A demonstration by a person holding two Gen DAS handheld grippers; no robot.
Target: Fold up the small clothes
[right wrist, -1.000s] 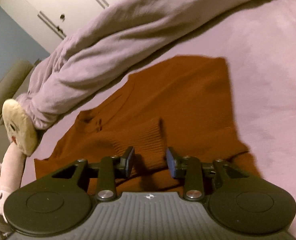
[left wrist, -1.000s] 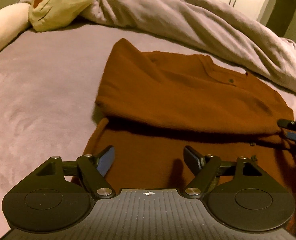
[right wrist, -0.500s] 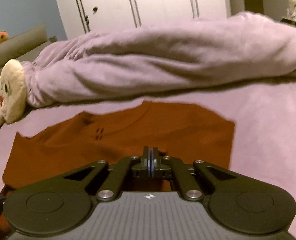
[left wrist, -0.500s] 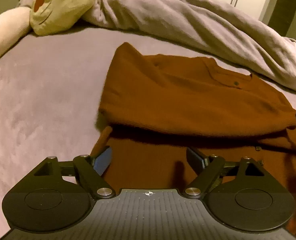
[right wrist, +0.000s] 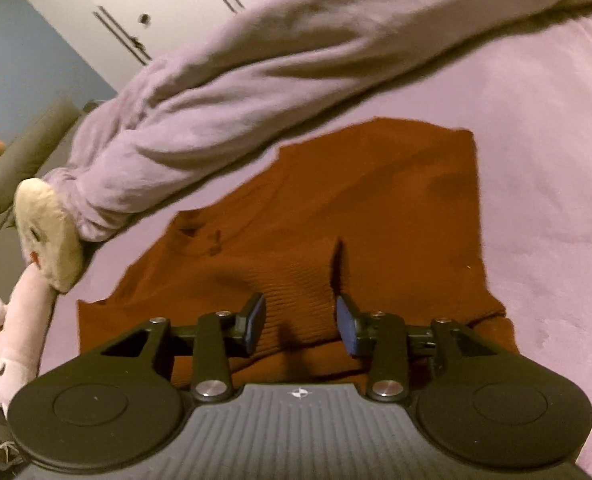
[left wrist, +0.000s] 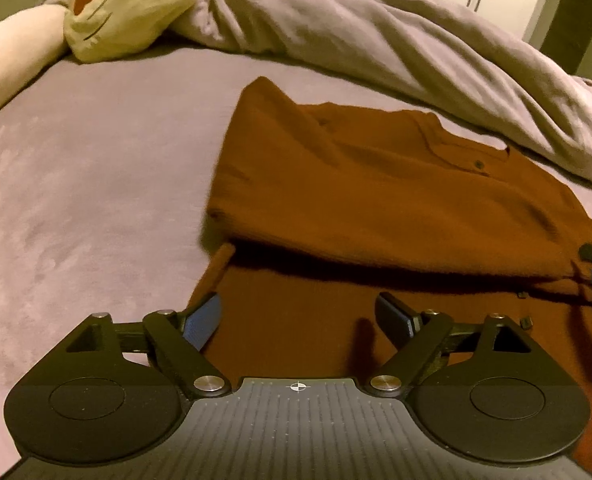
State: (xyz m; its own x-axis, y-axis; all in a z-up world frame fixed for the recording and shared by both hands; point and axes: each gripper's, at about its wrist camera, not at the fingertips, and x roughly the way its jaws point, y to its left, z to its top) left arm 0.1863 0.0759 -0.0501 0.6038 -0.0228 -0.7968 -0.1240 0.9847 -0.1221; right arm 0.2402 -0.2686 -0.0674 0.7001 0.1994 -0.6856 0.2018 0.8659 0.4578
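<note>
rust sweater [left wrist: 376,200] (no legible label) | left gripper [left wrist: 298,318] spread apart | right gripper [right wrist: 300,322] apart, empty

Below my cameras, a mauve bed [left wrist: 96,184] carries a rust sweater [left wrist: 376,192], rumpled duvet [left wrist: 376,32] and cat-faced plush [left wrist: 132,4].

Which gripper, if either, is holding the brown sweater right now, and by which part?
Neither. The left gripper and right gripper are both open above the brown sweater, with nothing between their fingers.
</note>
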